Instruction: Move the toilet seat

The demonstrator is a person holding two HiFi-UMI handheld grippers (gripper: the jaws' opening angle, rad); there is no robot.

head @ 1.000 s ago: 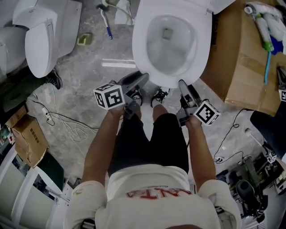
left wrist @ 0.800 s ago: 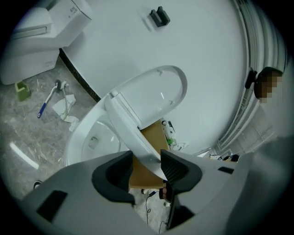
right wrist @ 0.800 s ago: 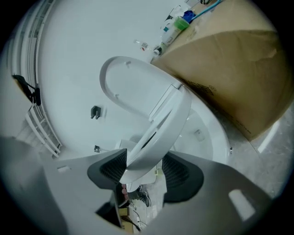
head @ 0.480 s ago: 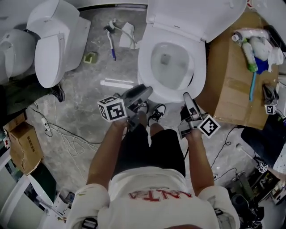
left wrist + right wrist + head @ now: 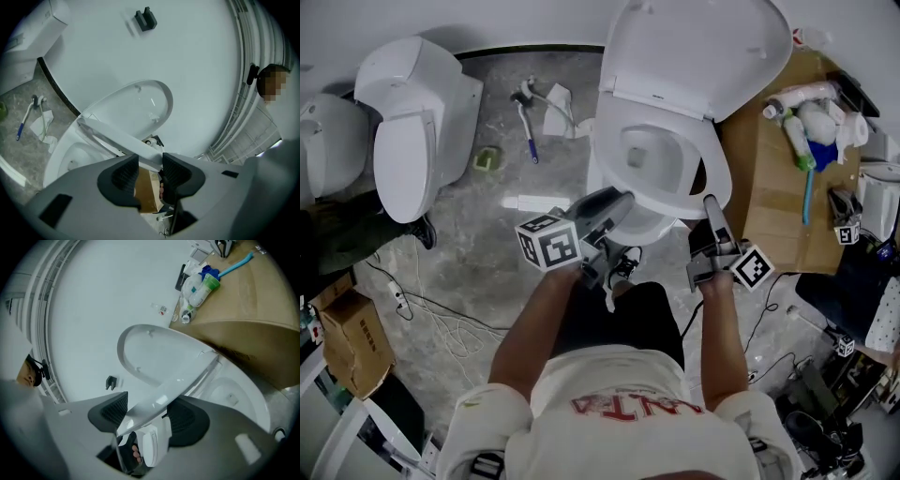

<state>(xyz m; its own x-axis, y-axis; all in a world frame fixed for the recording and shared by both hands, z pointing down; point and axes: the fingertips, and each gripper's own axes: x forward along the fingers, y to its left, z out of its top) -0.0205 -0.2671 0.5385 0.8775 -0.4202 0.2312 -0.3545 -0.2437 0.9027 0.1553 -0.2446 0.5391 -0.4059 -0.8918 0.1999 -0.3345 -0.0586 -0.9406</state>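
The white toilet seat is tilted up off the bowl, and the lid stands open behind it. My left gripper has the seat's front edge between its jaws; they have just been closing a little, and a gap still shows beside the rim. My right gripper has the seat's right rim lying slantwise between its jaws, which have just been opening. In the gripper views my left gripper and right gripper both point almost level, with the lid beyond them.
A second toilet stands at the left. A blue-handled brush and cables lie on the grey floor. A cardboard box at the right carries cleaning bottles. Another carton sits at the lower left.
Both grippers have risen with the seat's front rim between their jaws, so the seat now stands tilted off the bowl. More of the open lid is in view.
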